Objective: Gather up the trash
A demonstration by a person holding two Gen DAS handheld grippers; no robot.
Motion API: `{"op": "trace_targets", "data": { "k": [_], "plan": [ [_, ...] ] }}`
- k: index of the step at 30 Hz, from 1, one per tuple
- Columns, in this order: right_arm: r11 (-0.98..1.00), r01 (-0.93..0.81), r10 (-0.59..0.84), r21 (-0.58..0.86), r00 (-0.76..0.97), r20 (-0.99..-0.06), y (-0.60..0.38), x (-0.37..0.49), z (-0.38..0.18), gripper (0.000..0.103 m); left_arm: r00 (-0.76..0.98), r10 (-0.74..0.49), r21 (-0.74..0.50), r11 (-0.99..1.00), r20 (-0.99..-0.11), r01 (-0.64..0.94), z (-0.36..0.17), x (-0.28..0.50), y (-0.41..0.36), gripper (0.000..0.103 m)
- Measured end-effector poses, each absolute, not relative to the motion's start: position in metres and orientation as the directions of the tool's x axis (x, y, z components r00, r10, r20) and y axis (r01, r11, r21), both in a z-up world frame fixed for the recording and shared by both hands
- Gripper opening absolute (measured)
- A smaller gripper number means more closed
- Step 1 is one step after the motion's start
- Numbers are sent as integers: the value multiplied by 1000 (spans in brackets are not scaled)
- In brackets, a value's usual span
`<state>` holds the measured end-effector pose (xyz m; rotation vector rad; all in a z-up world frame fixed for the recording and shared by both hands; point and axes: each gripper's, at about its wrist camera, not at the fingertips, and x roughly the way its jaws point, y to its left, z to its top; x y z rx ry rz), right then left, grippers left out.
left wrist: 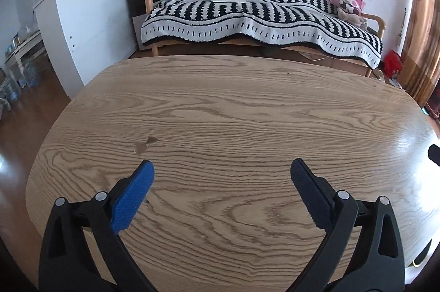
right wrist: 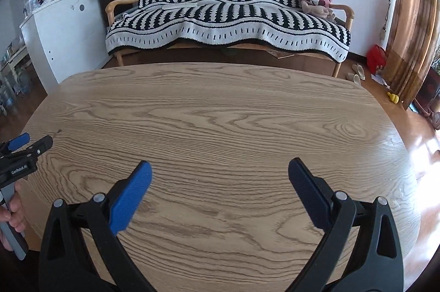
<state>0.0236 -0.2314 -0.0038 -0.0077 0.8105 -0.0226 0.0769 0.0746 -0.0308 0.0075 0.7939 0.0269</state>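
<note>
My left gripper (left wrist: 222, 168) is open above the wooden table (left wrist: 233, 105), nothing between its blue-padded fingers. Just ahead of its left fingertip lies a small brown scrap (left wrist: 145, 145), flat on the tabletop. My right gripper (right wrist: 220, 169) is also open over the same table (right wrist: 220, 113), with bare wood between its fingers. The left gripper (right wrist: 27, 142) shows at the left edge of the right wrist view, held by a hand (right wrist: 12, 212). A dark speck (right wrist: 58, 131) lies on the wood near it.
Beyond the table stands a sofa (left wrist: 261, 14) under a black-and-white blanket, with a pink plush toy (left wrist: 348, 3) on its right end. A white cabinet (left wrist: 82, 25) with clutter on top stands at the left. A red bag (right wrist: 376, 57) and slippers (right wrist: 356, 73) lie on the floor.
</note>
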Motion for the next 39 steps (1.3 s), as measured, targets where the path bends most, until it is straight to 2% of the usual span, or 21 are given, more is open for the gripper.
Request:
{"op": "trace_targets", "data": {
  "k": [9, 39],
  "plan": [
    [998, 52, -63, -37, 676, -734, -244, 23, -11, 96, 693, -37, -41, 999, -720, 11, -35, 82, 65, 96],
    [995, 97, -84, -25, 671, -737, -274, 9, -10, 96, 689, -39, -24, 999, -723, 32, -36, 80, 50, 96]
  ]
}}
